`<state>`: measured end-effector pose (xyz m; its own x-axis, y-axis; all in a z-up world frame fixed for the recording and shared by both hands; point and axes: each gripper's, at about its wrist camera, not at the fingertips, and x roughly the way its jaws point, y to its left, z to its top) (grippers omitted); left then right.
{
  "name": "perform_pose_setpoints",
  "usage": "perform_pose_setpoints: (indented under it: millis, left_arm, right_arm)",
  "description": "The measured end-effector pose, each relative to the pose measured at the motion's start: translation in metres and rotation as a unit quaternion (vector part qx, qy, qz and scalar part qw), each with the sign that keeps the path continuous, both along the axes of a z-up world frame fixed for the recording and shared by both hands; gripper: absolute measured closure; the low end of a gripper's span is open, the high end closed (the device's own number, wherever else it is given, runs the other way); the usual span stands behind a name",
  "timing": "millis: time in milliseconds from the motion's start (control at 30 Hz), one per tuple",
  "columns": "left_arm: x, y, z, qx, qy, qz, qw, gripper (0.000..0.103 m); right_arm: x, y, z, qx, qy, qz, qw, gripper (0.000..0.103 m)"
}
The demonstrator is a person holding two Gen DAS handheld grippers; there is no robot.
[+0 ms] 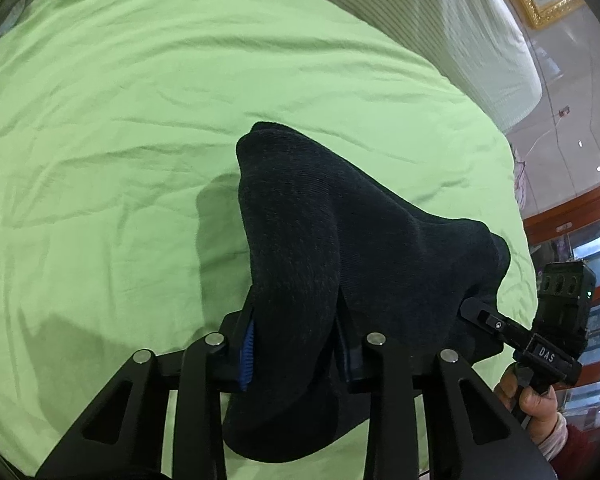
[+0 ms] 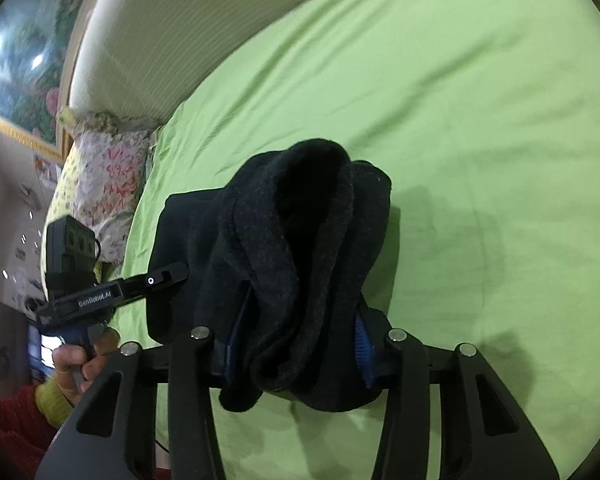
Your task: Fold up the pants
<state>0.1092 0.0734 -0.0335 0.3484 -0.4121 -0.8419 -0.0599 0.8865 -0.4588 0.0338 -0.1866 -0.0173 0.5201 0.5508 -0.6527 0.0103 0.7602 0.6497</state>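
Observation:
The dark navy pants [image 1: 324, 240] hang bunched in the air above a green bed sheet [image 1: 120, 120]. My left gripper [image 1: 296, 340] is shut on a thick fold of the pants, blue pads on either side. My right gripper [image 1: 480, 312] shows at the right of the left wrist view, biting the same cloth. In the right wrist view the pants [image 2: 300, 248] bulge between the jaws of my right gripper [image 2: 300, 344], which is shut on them. My left gripper [image 2: 172, 274] comes in from the left and clamps the pants' other edge.
The green sheet [image 2: 480, 120] spreads ahead of both grippers. A floral pillow [image 2: 108, 176] lies at the bed's head by a pale padded headboard [image 2: 160, 40]. A white striped bed edge [image 1: 480, 40] and a wooden cabinet [image 1: 572, 216] stand to the right.

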Motion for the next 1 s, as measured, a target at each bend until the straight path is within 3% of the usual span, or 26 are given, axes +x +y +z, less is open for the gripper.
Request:
perform_pose_setpoints:
  millis: [433,767,1000]
  left_arm:
    - [-0.02,0.045,0.056,0.017,-0.053,0.058,0.9967,0.074]
    - [-0.004,0.088,0.064,0.057,-0.07,0.095,0.9914,0.074]
    - [0.008,0.106,0.052,0.07,-0.063,0.11,0.9895,0.074]
  right_arm:
    - [0.04,0.043,0.043,-0.018,-0.059,0.058,0.996,0.058]
    - [0.089,0.079,0.052,-0.039,-0.076,0.093,0.992,0.058]
    - [0.115,0.095,0.047,-0.047,-0.07,0.112,0.99,0.058]
